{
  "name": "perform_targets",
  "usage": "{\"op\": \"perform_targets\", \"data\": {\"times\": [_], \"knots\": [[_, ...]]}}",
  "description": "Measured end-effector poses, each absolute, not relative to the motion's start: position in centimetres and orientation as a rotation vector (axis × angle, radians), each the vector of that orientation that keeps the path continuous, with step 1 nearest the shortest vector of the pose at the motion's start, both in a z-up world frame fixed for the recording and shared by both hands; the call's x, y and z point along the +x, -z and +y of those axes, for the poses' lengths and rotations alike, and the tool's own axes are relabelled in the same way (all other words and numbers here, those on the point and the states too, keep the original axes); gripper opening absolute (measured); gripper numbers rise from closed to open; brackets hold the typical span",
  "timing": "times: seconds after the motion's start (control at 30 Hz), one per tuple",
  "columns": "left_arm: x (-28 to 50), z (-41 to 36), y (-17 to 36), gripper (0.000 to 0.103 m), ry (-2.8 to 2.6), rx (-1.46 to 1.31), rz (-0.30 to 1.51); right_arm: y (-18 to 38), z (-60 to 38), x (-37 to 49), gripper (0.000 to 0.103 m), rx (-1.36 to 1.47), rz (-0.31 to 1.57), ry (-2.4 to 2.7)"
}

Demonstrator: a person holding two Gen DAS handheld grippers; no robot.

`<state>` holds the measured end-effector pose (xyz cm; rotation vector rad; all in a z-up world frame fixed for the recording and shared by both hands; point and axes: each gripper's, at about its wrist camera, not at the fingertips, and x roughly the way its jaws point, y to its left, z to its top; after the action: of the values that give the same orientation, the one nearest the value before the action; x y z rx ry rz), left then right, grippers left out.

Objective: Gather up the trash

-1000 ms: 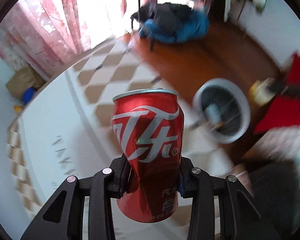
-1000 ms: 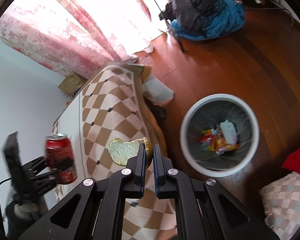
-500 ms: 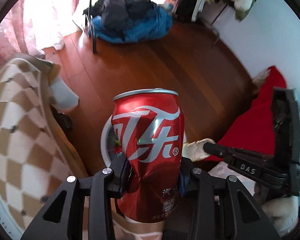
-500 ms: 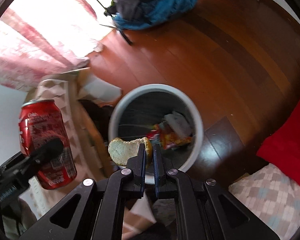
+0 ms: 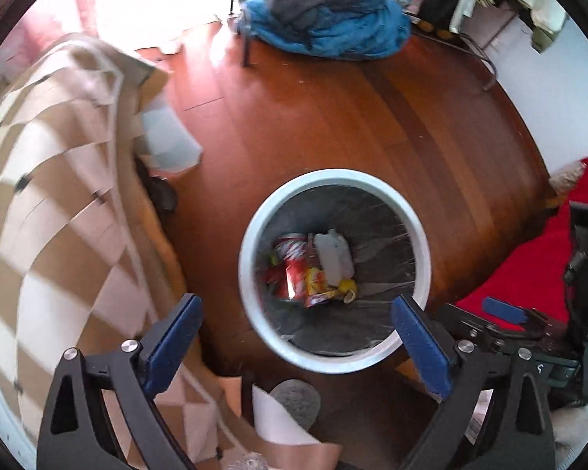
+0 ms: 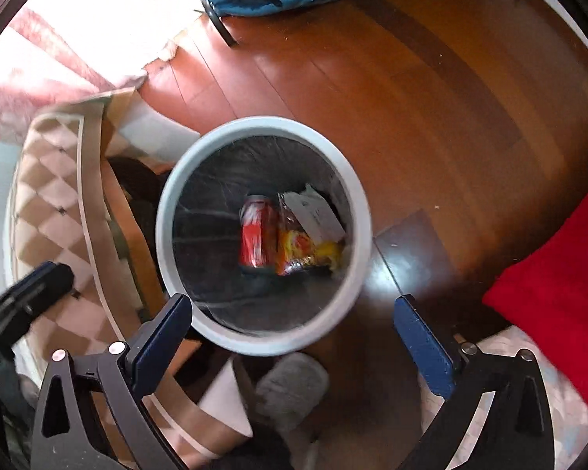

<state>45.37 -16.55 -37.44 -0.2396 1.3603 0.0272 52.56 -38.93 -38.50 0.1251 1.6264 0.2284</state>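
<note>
Both the left tool (image 5: 296,325) and right tool (image 6: 294,321) gape wide, empty, above the bin (image 6: 168,203) at frame centre. The can (image 6: 254,231) lies inside among wrappers (image 6: 305,246); this load looks delivered.

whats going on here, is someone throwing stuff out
Yes. A person holds two grippers over a white trash bin on the wood floor. The left gripper and right gripper are both open and empty. A red can lies in the bin beside snack wrappers.
</note>
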Motion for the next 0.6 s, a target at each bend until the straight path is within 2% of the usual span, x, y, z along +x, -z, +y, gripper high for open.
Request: {"op": "perform_targets", "data": {"times": [0.2, 0.6], "knots": [[41.9, -16.3, 33.8, 0.099, -0.089, -0.220, 1.305, 34.3, -38.9, 50.6, 0.103, 0.074, 1.576, -0.221], [34.9, -18.2, 21.6, 0.099, -0.062, -0.236, 1.166, 17.5, -39.5, 45.0, 0.103, 0.094, 1.413, -0.317]]}}
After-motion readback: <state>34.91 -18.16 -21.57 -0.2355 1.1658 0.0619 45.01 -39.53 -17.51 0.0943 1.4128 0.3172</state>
